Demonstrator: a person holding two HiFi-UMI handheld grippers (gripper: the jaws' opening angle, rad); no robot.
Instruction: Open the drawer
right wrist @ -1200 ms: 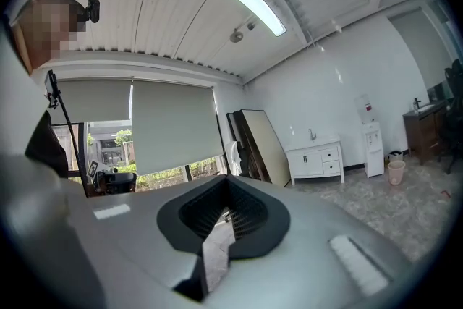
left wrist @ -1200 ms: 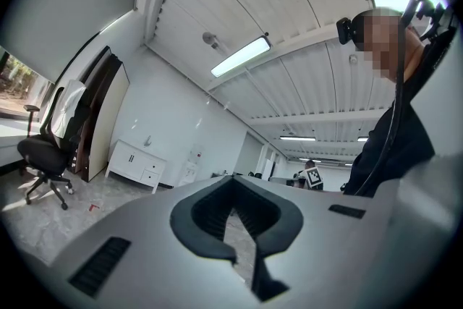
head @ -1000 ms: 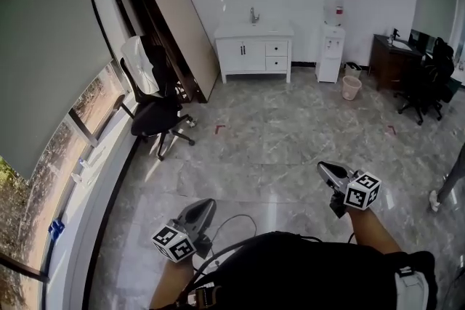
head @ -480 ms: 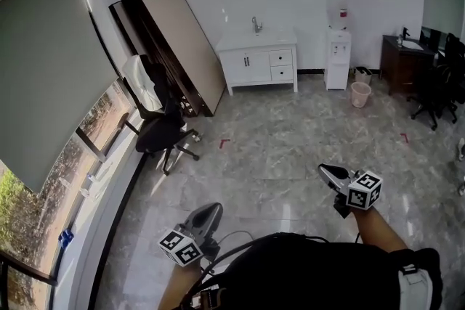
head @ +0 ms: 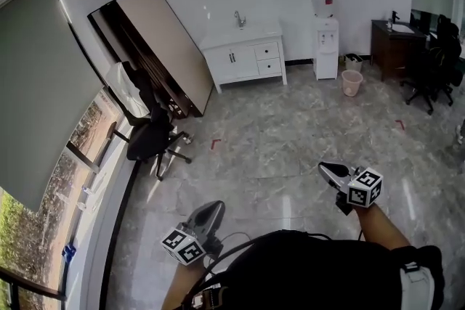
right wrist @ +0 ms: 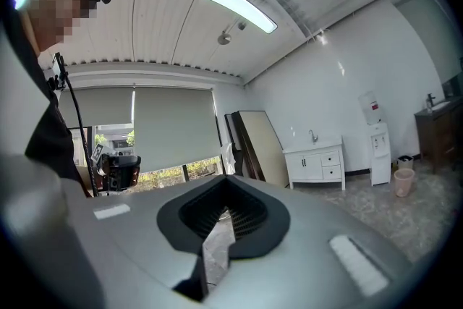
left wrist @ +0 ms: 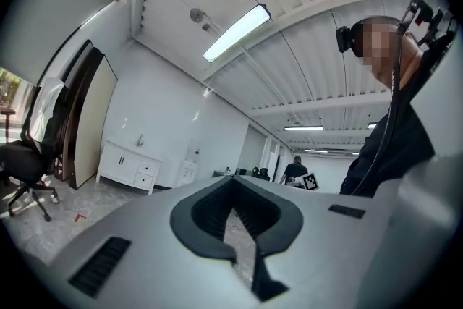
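A white cabinet (head: 234, 63) with a sink tap stands against the far wall, well ahead of me across the floor. Its two small drawers (head: 267, 59) sit stacked at its right side, both closed. The cabinet also shows small in the left gripper view (left wrist: 133, 166) and in the right gripper view (right wrist: 316, 163). My left gripper (head: 212, 207) is low at the left, held level, shut with nothing in it. My right gripper (head: 324, 169) is at the right, also level, shut and empty. Both are far from the cabinet.
A black office chair (head: 147, 139) and a large leaning board (head: 158, 40) stand at the left by the window. Right of the cabinet are a water dispenser (head: 325, 38) and a pink bin (head: 352, 82). A dark desk (head: 392, 46) with chairs fills the far right.
The whole view has advanced across the floor: the cabinet looks a little nearer and has slid slightly left. Both grippers travelled along with me, still shut and level.
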